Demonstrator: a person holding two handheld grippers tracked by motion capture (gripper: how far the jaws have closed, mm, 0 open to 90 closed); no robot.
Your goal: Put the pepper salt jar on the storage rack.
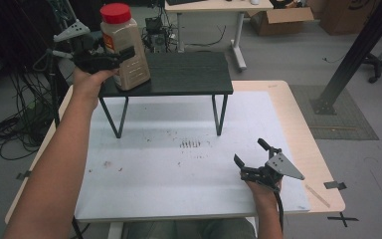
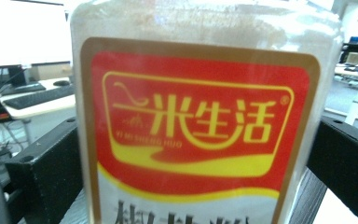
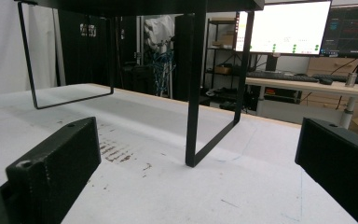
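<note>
Filling the left gripper view, the jar's [image 2: 200, 126] red and yellow label sits between two black jaws, which press against its sides. From the high view, the left gripper [image 1: 110, 59] holds this red-capped jar [image 1: 124, 47] upright at the left end of a small black shelf [image 1: 189, 74], its base seemingly resting on the shelf top, though the exact contact is hard to judge. That shelf stands on thin black legs on the white mat [image 1: 179, 164] covering the bench [image 1: 303, 139]. Well apart, near the front right of the mat, the right gripper [image 1: 249, 154] rests low with its jaws spread wide and nothing between them; its own view looks under the shelf [image 3: 168, 5] along the scuffed mat [image 3: 168, 186].
</note>
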